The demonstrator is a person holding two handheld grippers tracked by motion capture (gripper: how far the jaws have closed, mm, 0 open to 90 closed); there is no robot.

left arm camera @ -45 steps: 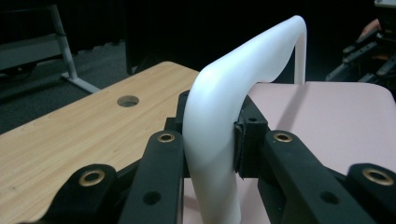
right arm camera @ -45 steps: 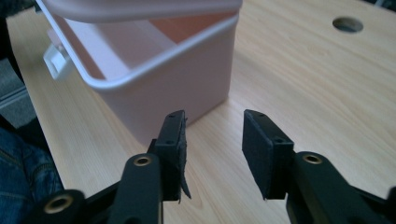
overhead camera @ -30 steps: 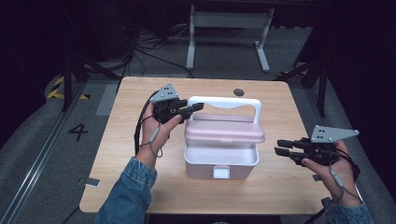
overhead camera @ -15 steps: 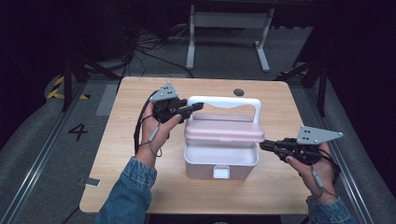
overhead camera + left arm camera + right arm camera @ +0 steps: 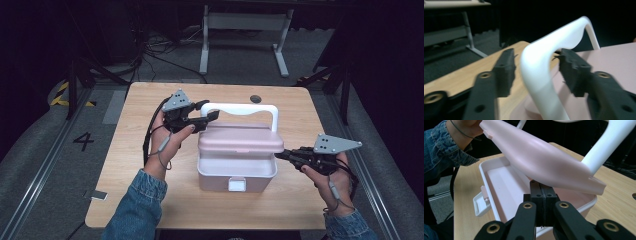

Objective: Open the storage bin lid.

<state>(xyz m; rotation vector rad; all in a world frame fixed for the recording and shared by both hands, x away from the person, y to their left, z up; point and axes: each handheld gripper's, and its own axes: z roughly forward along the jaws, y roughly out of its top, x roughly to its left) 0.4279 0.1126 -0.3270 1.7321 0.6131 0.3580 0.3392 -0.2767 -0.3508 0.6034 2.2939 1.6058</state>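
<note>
Left claw open, jaws either side of white handle, not yet pinching. Right claw shut, empty, tips under raised pink lid. Box mid bench. Looks light, stiff, slick plastic; prob best held by handle, lid hinges freely.

- The wooden table in front of me has a dark round hole near its far edge.
- Beyond the table I see a grey metal stand on the floor.
- Left of the table, a "4" marks the floor.
</note>
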